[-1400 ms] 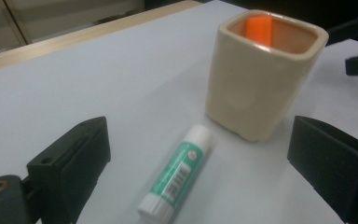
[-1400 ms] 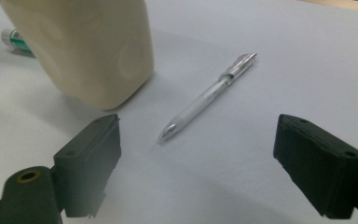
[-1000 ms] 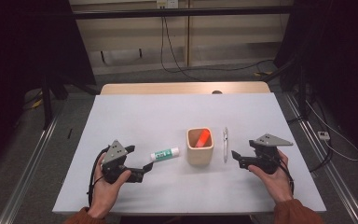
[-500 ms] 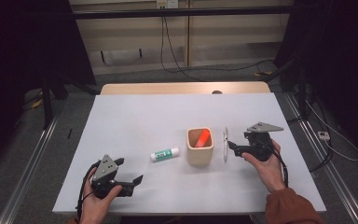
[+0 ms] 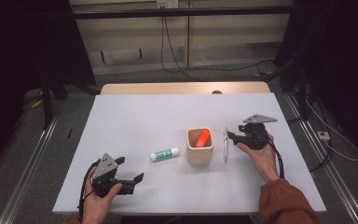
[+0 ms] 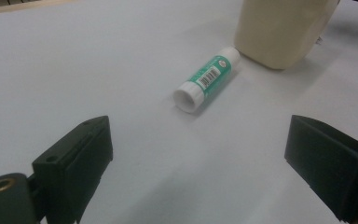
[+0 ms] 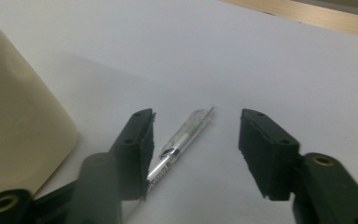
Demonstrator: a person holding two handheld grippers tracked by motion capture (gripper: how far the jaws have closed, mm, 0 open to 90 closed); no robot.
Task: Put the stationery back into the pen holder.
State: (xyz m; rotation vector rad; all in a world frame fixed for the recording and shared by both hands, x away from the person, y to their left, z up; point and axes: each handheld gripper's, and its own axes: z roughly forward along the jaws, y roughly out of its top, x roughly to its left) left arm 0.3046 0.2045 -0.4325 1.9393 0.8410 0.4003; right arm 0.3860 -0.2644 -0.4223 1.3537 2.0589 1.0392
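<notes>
Table [image 5: 135, 116] wide and bare toward far edge. Right gripper [image 5: 230, 136], jaws parted, just right of beige cup [image 5: 200, 147]; clear pen [image 7: 179, 142] flat between those jaws, lower end hidden behind 1 jaw. Left gripper [image 5: 137, 179] spread wide near front edge, glue stick [image 6: 207, 78] ahead, well apart. Orange item in cup indistinct.

A white table [image 5: 135, 121] stands on grey floor [image 5: 65, 116], cables [image 5: 177, 60] behind.
</notes>
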